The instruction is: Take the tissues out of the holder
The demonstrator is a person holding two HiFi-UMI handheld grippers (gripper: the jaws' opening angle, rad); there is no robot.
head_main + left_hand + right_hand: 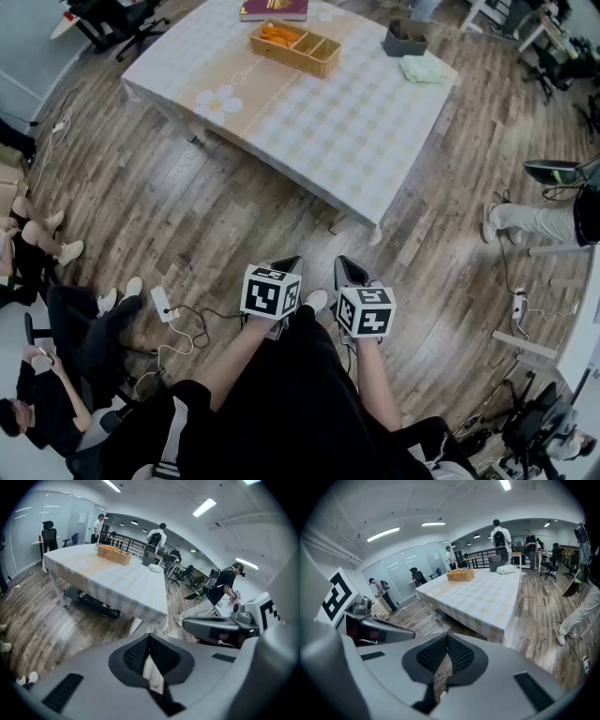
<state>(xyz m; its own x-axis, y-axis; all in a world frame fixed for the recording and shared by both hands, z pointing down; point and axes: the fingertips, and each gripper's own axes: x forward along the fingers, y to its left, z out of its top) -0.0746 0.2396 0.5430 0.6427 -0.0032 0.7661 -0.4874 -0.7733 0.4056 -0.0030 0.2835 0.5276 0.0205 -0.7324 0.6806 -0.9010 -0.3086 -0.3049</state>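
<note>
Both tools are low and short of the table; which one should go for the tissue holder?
Right, marginally. The dark holder sits at the table's far right corner, on the right tool's side; the left tool would cross over. Both shut, empty, far off.

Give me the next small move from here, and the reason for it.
Probably step up to the table first. Both the left gripper and right gripper are shut and empty, held low over the floor, short of the table's near edge, while the dark holder stands at its far right corner, likely out of reach.
</note>
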